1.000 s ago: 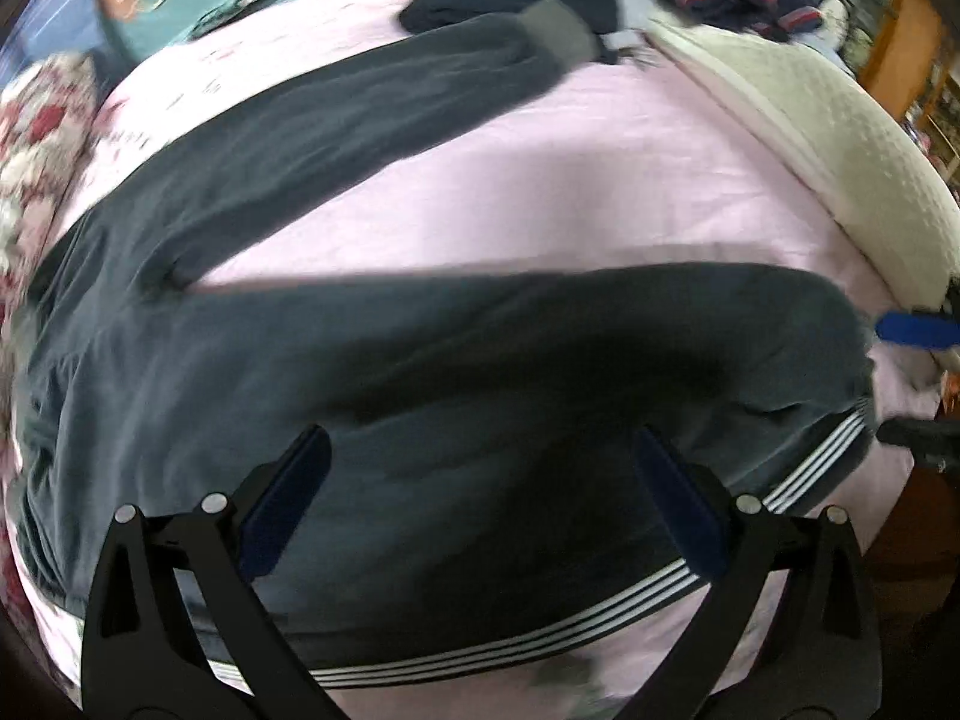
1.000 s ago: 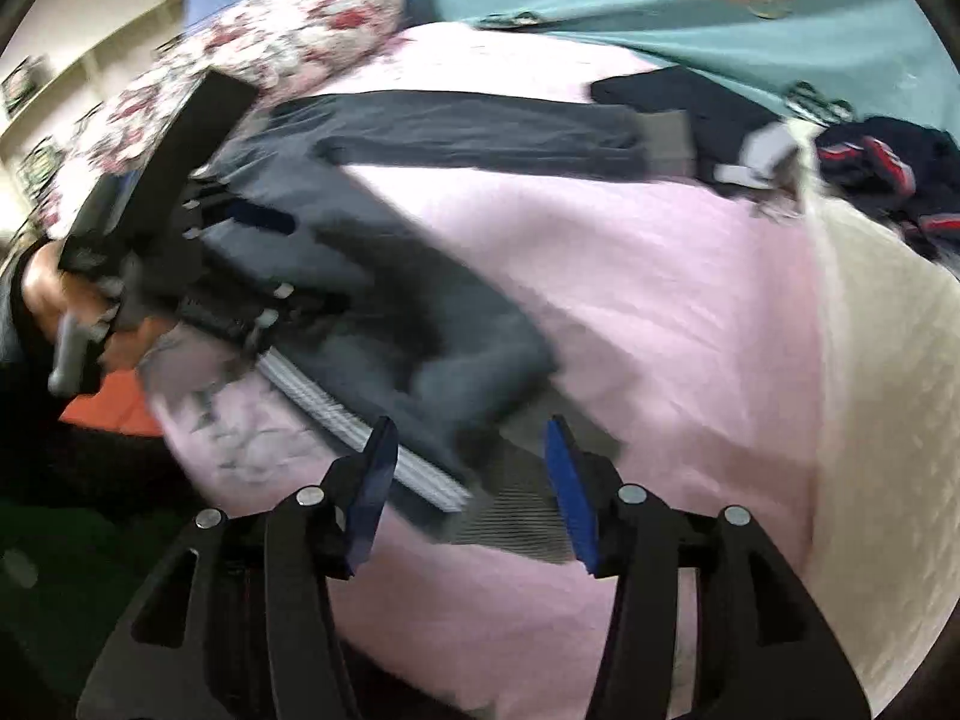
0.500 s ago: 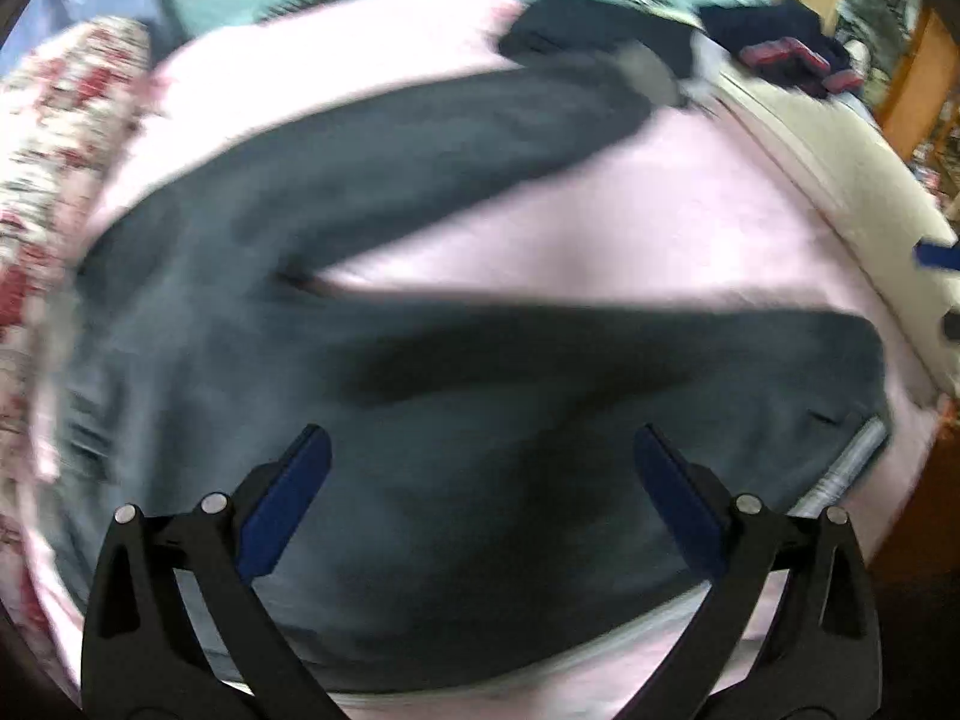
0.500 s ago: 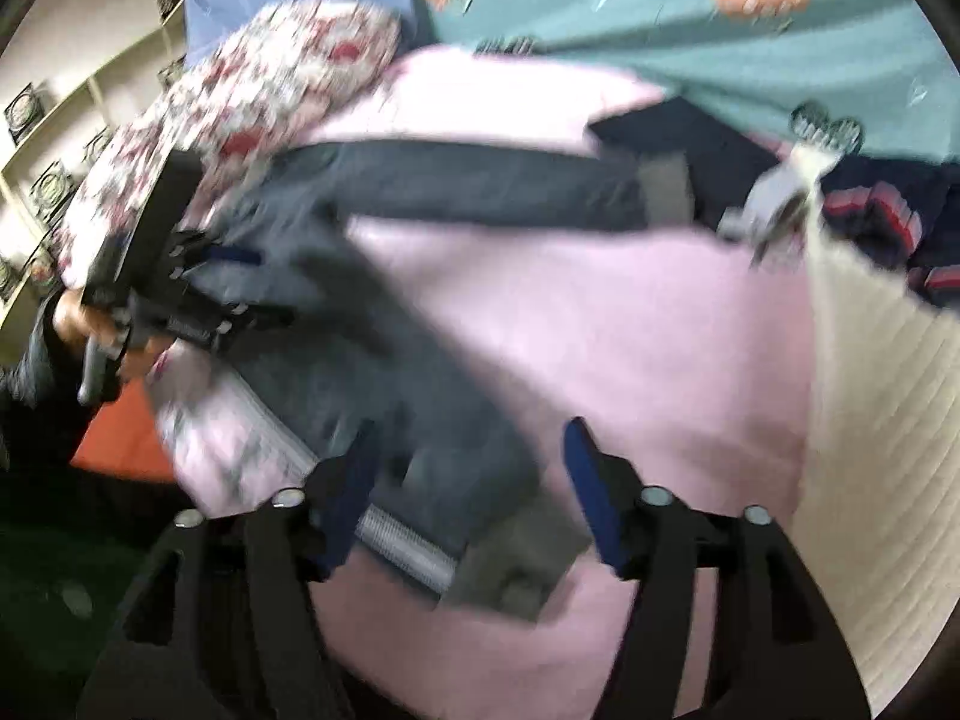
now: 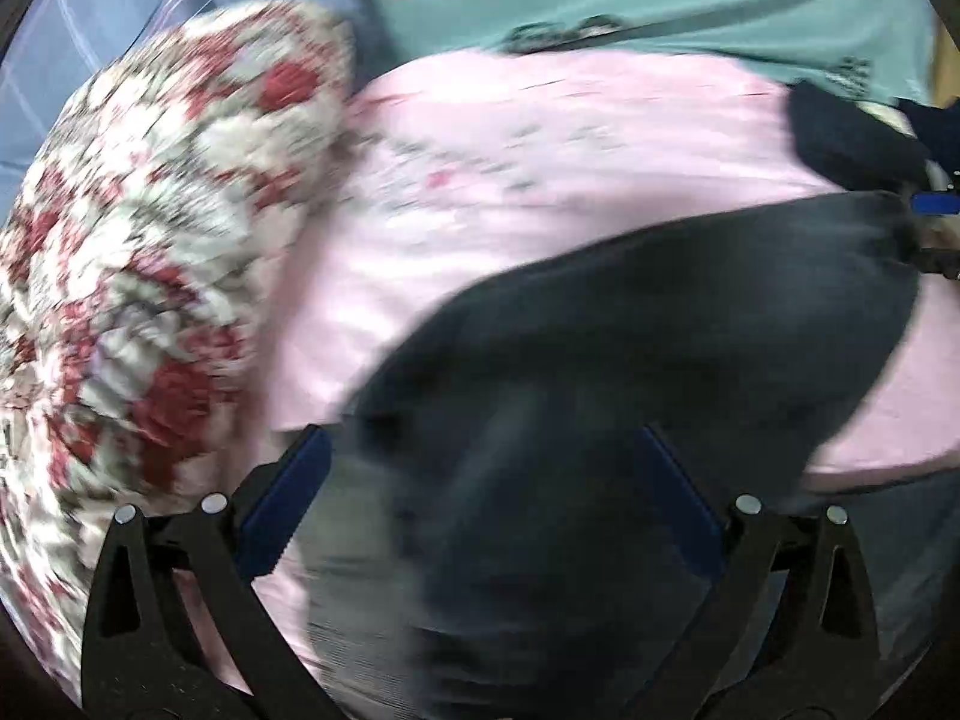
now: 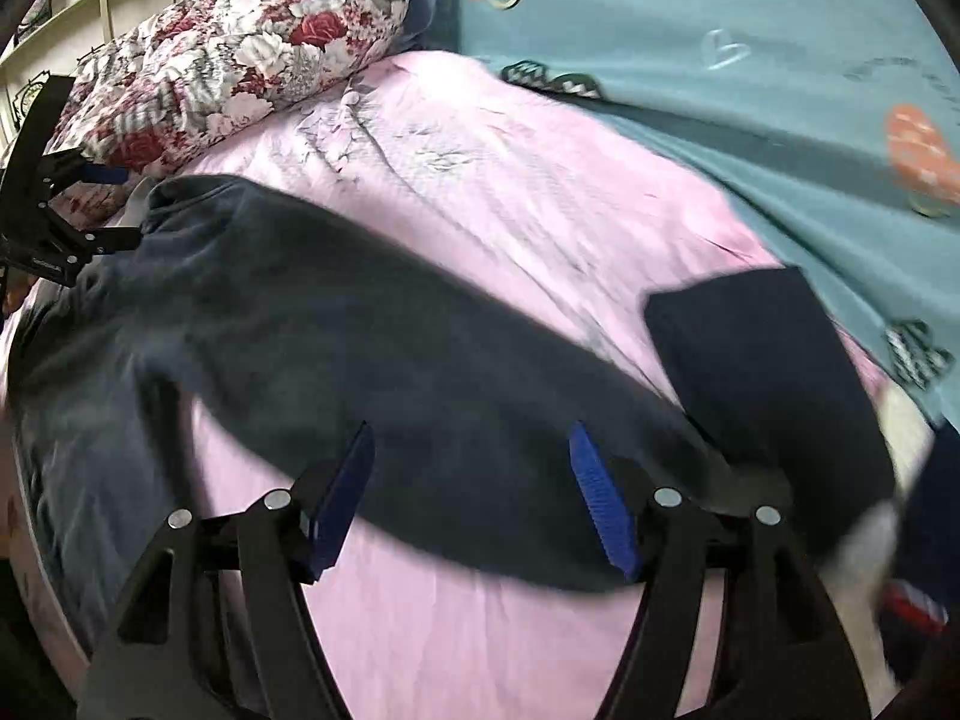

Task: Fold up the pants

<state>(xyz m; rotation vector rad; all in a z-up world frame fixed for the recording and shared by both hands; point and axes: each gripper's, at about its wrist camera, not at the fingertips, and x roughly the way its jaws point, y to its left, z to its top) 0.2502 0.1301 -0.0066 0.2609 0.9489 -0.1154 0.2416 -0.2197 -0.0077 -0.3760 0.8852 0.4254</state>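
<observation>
Both claws gape wide, gripping nothing: left claw (image 5: 480, 510) over the waist of the pants (image 6: 372, 372), right claw (image 6: 474, 486) over a leg. Best pinch hem and waistband edges together, aligned.

Soft, even indoor light, no glare. Motion blur smears the left wrist view. Fisheye bending curves both views' edges.

Each hand-held gripper (image 6: 471, 489): black frame; silver screws; blue, seemingly ribbed pads (image 6: 600, 504).
</observation>
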